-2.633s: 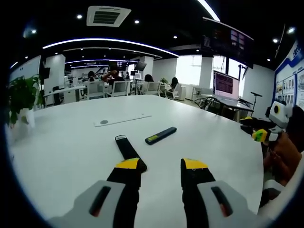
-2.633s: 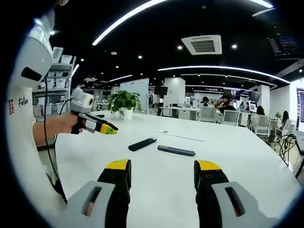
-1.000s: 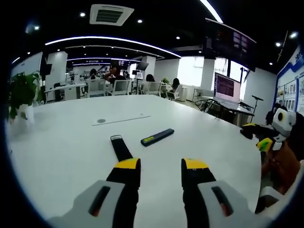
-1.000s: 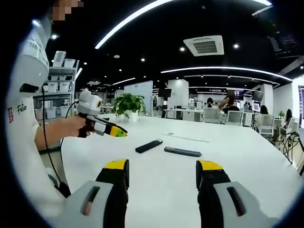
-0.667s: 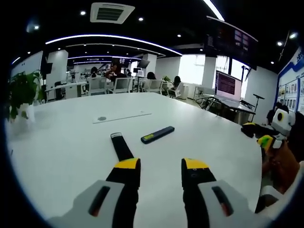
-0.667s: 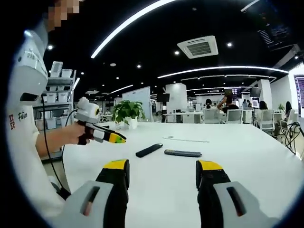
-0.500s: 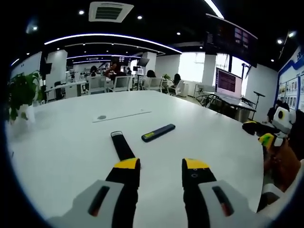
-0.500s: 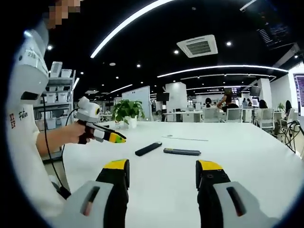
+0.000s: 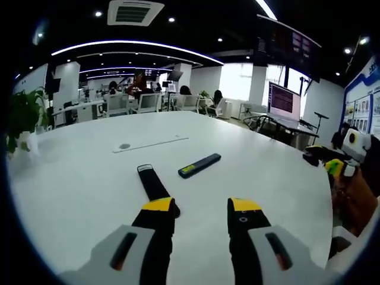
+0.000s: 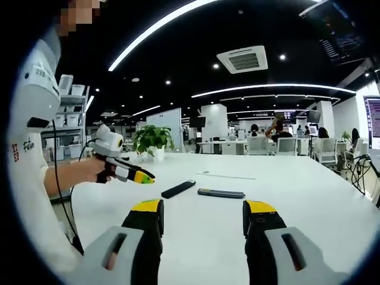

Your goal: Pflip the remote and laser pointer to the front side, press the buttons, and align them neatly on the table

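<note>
Remote [image 9: 155, 185], a flat black oblong bar with a pale patch at its far end, lies just ahead of the left claw [image 9: 200, 209], its near end tucked behind the yellow-tipped left jaw and its long axis running away from that claw, leaning slightly to the left in the left gripper view. Both jaws of that claw stand apart, released, with bare white table [image 9: 77, 178] between them and nothing held. Further out and to the right of the remote lies the laser pointer [image 9: 199, 165], a slim dark bar with a yellowish-green label, set crosswise at an angle to the remote and apart from it. The right claw [image 10: 203, 212] also stands released and empty, and from it both bars lie well ahead, the remote [image 10: 178, 189] to the left and the laser pointer [image 10: 221, 193] to the right, each lying broadside across its line of approach. In the right gripper view the left claw [image 10: 141, 176] hangs above the table, close to the remote's near end. My judgement is that the left claw is far the nearer to the remote and already lined up along its length, so the first pick falls to it; whether either bar shows its button side cannot be told from here.
</note>
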